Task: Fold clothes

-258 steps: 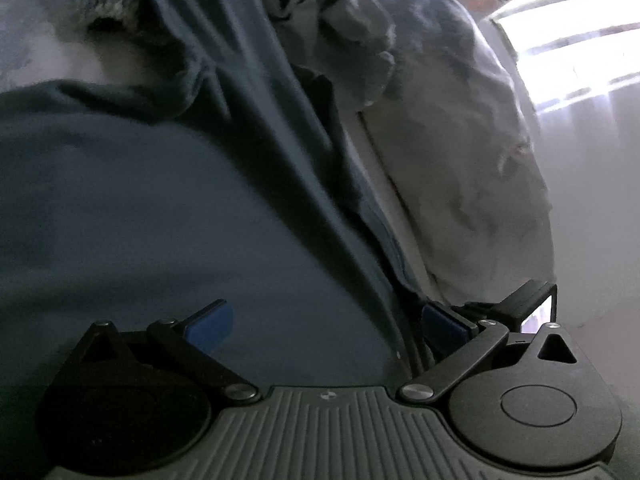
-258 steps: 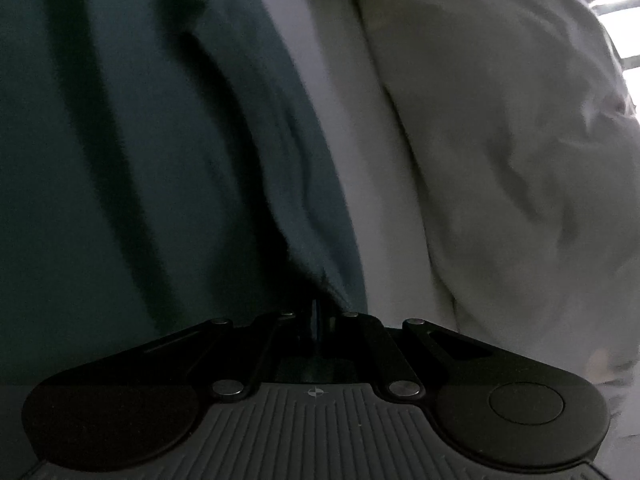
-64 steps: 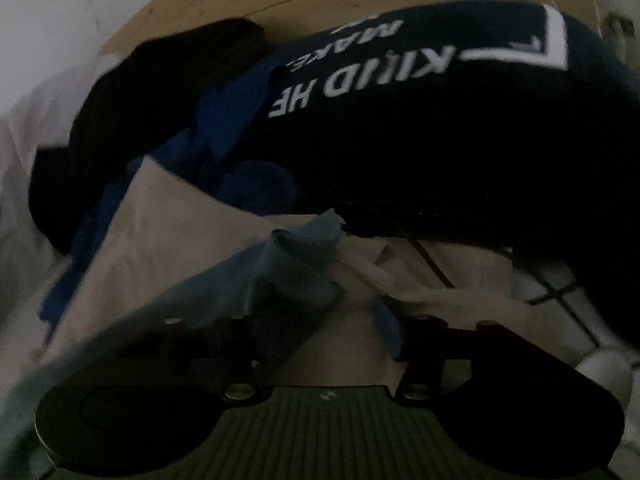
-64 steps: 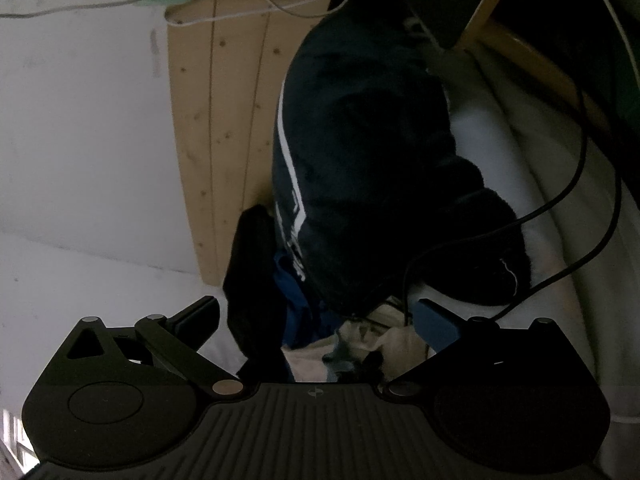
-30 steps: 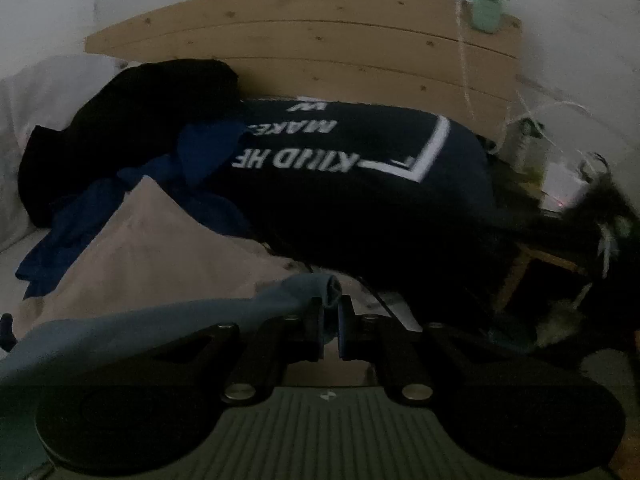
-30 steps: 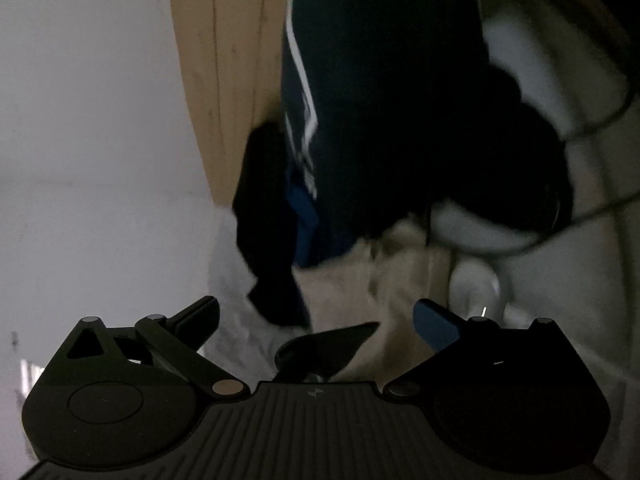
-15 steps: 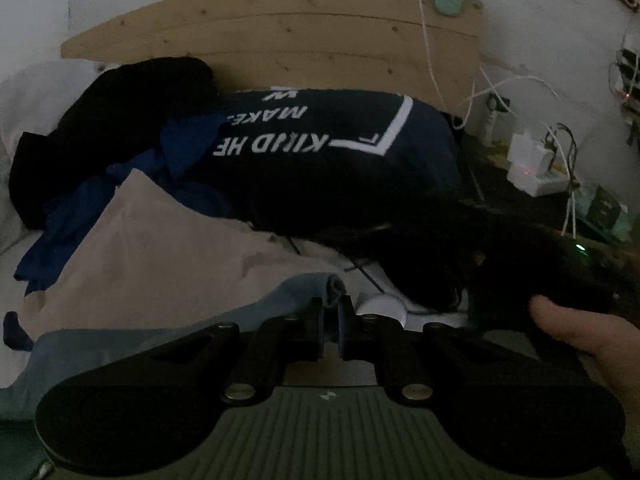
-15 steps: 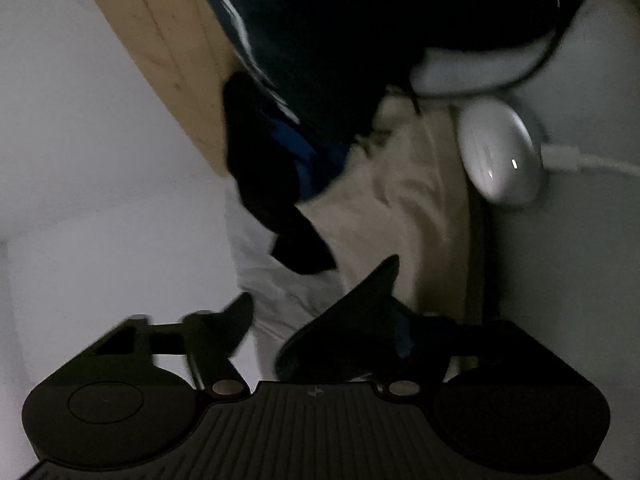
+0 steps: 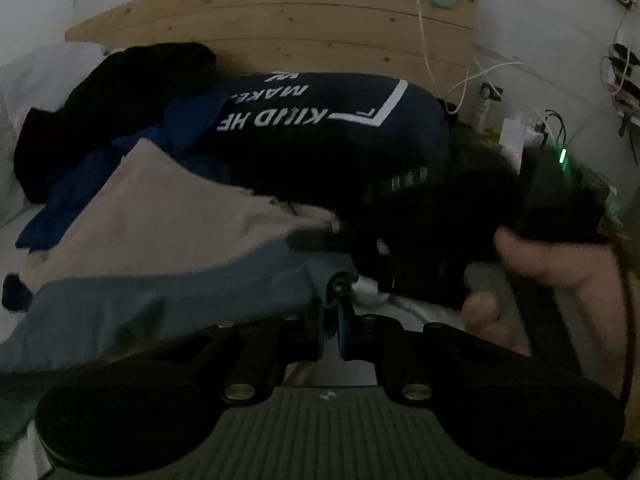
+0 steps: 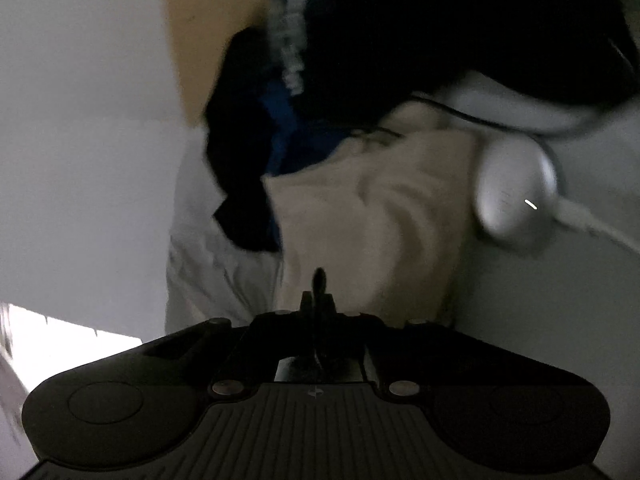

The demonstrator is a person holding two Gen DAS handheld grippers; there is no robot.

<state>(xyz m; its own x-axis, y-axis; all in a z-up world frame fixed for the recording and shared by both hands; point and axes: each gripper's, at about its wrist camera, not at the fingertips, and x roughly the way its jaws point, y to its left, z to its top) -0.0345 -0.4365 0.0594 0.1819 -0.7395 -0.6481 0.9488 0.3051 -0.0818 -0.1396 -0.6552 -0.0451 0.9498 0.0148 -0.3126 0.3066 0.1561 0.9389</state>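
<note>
My left gripper (image 9: 331, 314) is shut on the edge of a blue-grey garment (image 9: 160, 304) that trails off to the left over the bed. A hand (image 9: 560, 264) brings my right gripper (image 9: 320, 239) in from the right, its tips at the same garment's edge just beyond the left one. In the right wrist view the right gripper (image 10: 318, 300) has its jaws closing, fingers together on a thin dark fold of cloth (image 10: 319, 278) that sticks up between them. Behind lies a beige garment (image 9: 180, 216) (image 10: 360, 208).
A navy cushion with white lettering (image 9: 320, 120), a black garment (image 9: 120, 80) and a bright blue one (image 9: 60, 208) are piled against the wooden headboard (image 9: 280, 20). A white round device on a cable (image 10: 516, 196) lies on the sheet. Chargers and cables (image 9: 520, 128) crowd the right.
The right gripper went from wide open to shut on a flap of cloth. Its hand has come into the left wrist view, close to the left gripper, which kept its grip.
</note>
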